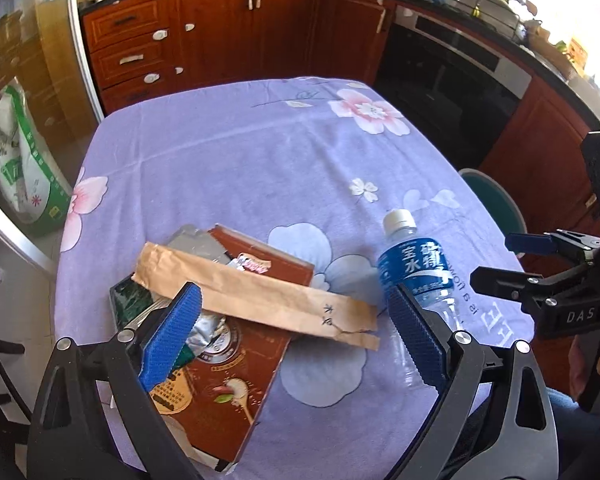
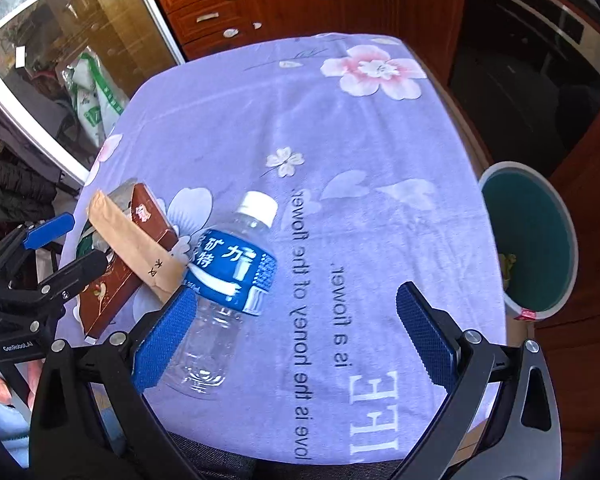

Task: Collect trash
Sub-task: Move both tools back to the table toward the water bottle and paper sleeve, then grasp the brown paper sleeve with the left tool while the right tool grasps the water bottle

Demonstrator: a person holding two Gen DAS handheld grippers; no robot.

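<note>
Trash sits on the lilac flowered tablecloth (image 2: 380, 152): a clear blue-labelled plastic bottle (image 2: 224, 284) lies beside a tan paper sleeve (image 1: 256, 294) across a brown carton (image 1: 236, 380). Left gripper (image 1: 296, 336) and right gripper (image 2: 296, 336) both gape wide, empty.

Home kitchen: wooden cabinets (image 1: 252, 32), oven (image 1: 452, 80).

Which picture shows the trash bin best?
The right wrist view. There the trash bin shows its whole white rim and green inside, beside the table's edge. The left wrist view catches only a slice of it behind the purple tablecloth.
</note>
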